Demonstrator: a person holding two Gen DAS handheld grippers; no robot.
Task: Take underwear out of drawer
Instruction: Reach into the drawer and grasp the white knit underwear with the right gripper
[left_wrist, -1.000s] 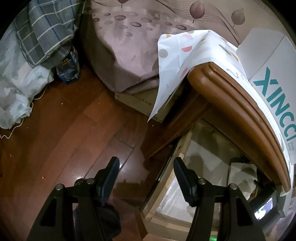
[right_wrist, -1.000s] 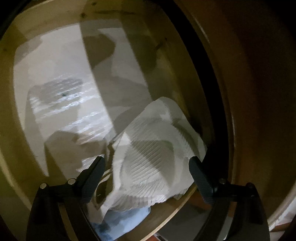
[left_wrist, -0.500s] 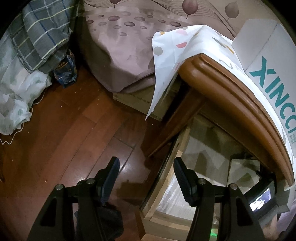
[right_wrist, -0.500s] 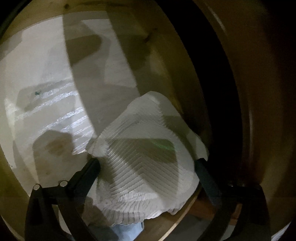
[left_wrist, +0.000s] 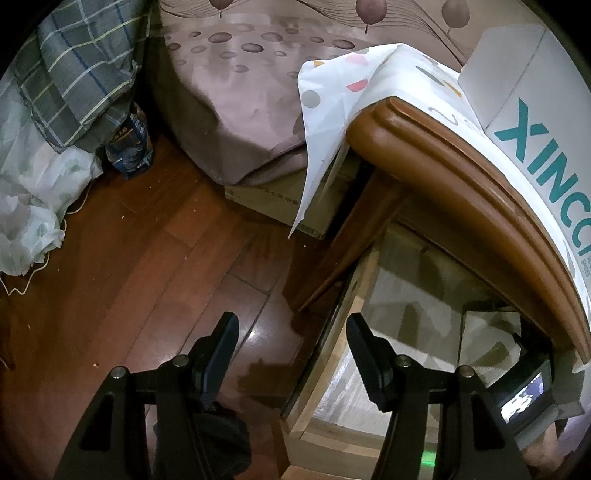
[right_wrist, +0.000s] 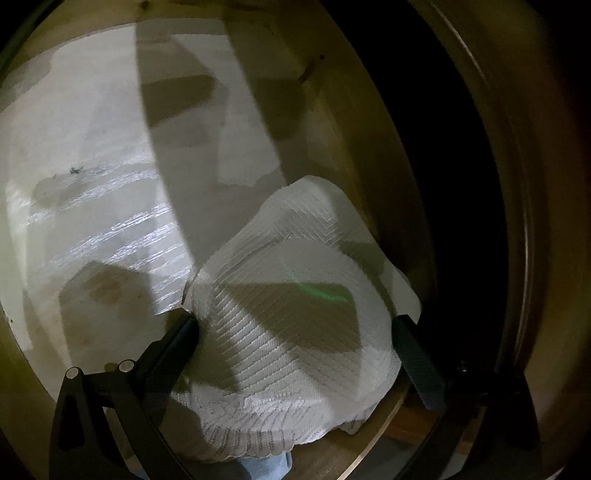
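The underwear lies bunched in the drawer's near right corner, directly between the fully spread, not yet clamping jaws of the right gripper, the nearer one, while the left gripper hangs half-open and empty over the floor beside the drawer.

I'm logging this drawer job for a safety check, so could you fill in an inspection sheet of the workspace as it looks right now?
Surface: open wooden drawer, pale liner, mostly bare.
Job's things: white ribbed underwear bunched at the drawer's near corner; blue fabric beneath.
Clutter: XINCCI box and dotted cloth on the cabinet top.
Grippers: right gripper open, straddling the underwear; left gripper open, empty, above the floor.
Cables: thin cord on the floor.
Surroundings: bed, plaid bedding, wood floor.
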